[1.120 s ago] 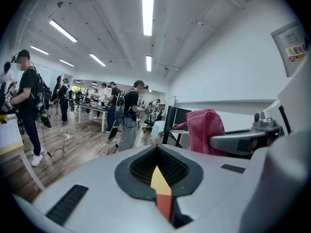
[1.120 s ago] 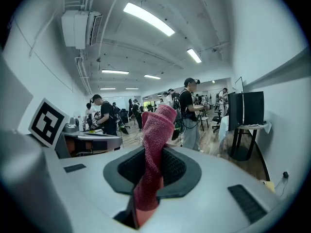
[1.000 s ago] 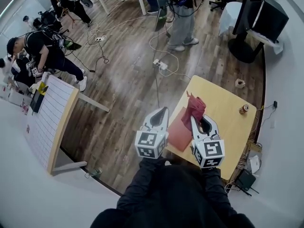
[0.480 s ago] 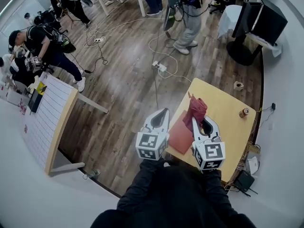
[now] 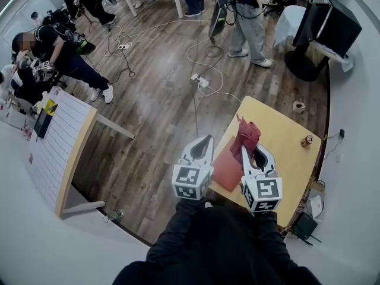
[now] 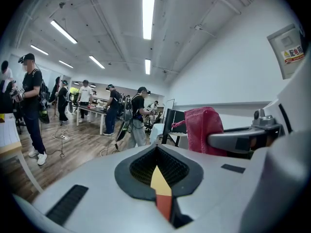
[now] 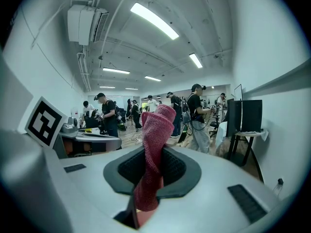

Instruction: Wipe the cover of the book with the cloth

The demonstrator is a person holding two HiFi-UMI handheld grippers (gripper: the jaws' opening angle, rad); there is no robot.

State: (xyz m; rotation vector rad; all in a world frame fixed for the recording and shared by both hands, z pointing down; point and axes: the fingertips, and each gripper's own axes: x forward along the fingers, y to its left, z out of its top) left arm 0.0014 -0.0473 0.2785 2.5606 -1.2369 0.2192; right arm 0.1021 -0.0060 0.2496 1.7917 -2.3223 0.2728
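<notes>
A thin red book (image 5: 225, 167) lies flat at the near left corner of the yellow table (image 5: 285, 153). My right gripper (image 5: 247, 149) is above the book's right edge, shut on a dark pink cloth (image 5: 246, 134) that stands bunched up beyond its tips. In the right gripper view the cloth (image 7: 153, 144) is pinched between the jaws and rises past them. My left gripper (image 5: 205, 141) hovers left of the book, over the table's edge and the floor, shut with nothing in it. The left gripper view shows the cloth (image 6: 205, 128) to its right.
On the table's far side sit a tape roll (image 5: 300, 105) and a small can (image 5: 306, 140). A white slatted table (image 5: 62, 153) stands to the left. Cables and a power strip (image 5: 200, 81) lie on the wood floor. Several people stand further back, with a monitor (image 5: 335, 21) at the right.
Both grippers and the cloth hold nearly the same places over the book. People at the back of the room have walked a little to the right.
</notes>
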